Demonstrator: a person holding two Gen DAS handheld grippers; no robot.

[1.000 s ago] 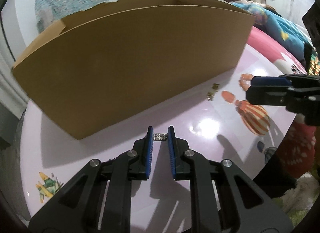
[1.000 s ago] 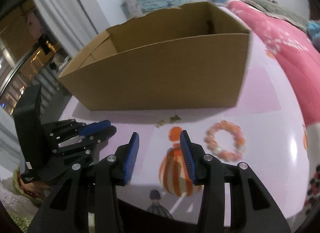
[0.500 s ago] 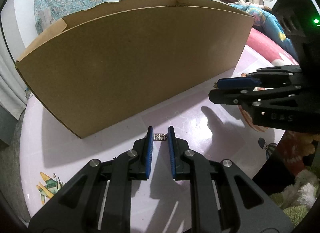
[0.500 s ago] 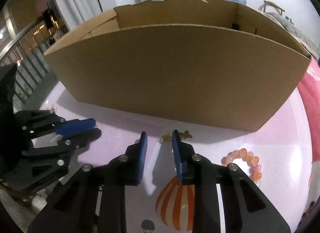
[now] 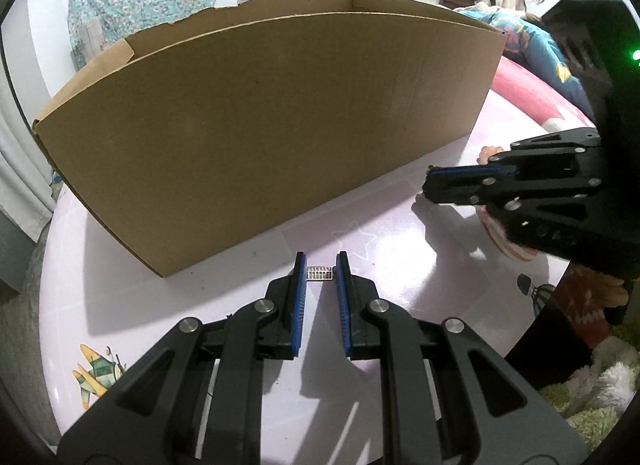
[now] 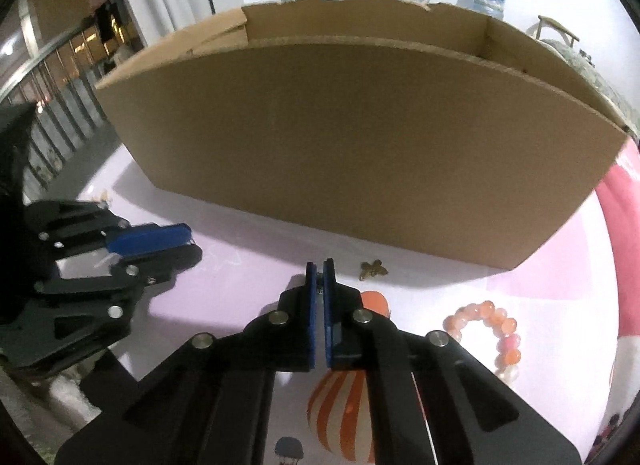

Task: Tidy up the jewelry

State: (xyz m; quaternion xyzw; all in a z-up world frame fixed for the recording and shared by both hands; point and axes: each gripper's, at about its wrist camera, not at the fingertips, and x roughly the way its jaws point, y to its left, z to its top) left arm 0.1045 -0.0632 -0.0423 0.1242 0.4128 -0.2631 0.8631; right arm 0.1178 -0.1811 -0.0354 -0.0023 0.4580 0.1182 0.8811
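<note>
Your right gripper [image 6: 319,270] has its jaws pinched on a tiny gold earring at the tips; lift straight, slowly. Your left gripper [image 5: 320,270] clamps a small silver ring [image 5: 319,274] on the glossy pink table [image 5: 400,241], before the brown cardboard box [image 5: 260,125].

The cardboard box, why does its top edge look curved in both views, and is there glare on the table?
Left wrist view: fisheye bends the cardboard box into an arc; soft glare on the table, sharp claw shadows. Right wrist view: same bending, strong glare beside the bead bracelet.
</note>
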